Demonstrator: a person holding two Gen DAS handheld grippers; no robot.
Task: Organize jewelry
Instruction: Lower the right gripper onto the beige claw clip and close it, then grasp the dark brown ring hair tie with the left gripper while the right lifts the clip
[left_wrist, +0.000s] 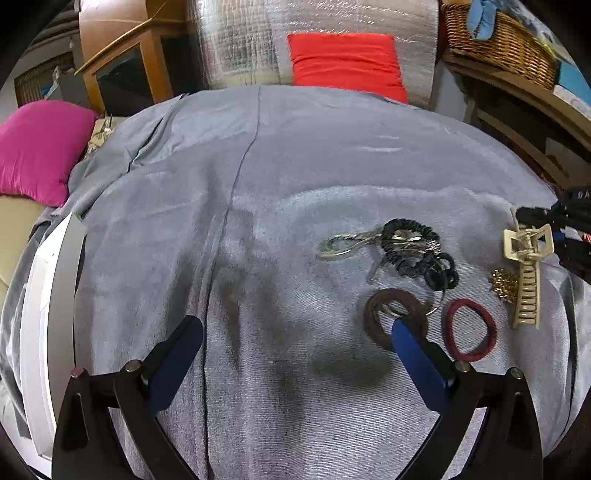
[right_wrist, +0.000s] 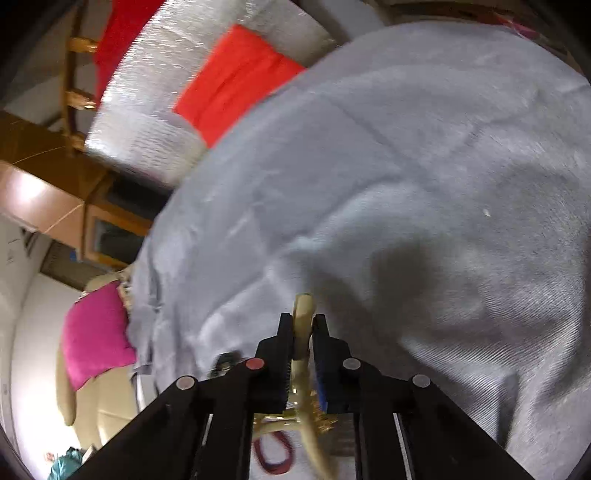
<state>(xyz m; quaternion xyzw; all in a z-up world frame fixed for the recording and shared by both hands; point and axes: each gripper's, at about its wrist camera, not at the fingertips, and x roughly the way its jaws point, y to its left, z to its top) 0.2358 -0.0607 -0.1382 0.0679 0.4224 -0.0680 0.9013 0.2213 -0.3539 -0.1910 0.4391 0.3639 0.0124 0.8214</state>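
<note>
The left gripper (left_wrist: 295, 328) hangs low over a grey blanket (left_wrist: 258, 177) with its jaws spread wide and nothing between them. Its right blue finger (left_wrist: 413, 347) overlaps the edge of a brown hair ring (left_wrist: 376, 314), though whether it touches cannot be told. Just beside that ring lies a dark red hair tie (left_wrist: 471, 330), and slightly farther away sits a tangle of black scrunchies (left_wrist: 417, 247) with a silver chain and clasp (left_wrist: 343, 247) trailing out of it toward the middle of the blanket.

Toward the right edge of the blanket lies a cream claw clip (left_wrist: 526, 273), with a small gold ornament (left_wrist: 504, 284) against its side. The right gripper (right_wrist: 303, 325) has its jaws pressed in on the cream claw clip (right_wrist: 303, 317), pinching it near its top end, while the toothed part runs back under the gripper body.

Along the left edge of the blanket lies a white and grey flat box (left_wrist: 48, 295). Beyond the far edge are a pink cushion (left_wrist: 40, 147), a red cushion (left_wrist: 347, 62) against silver padding, a wooden cabinet (left_wrist: 125, 55) and a wicker basket (left_wrist: 502, 40).
</note>
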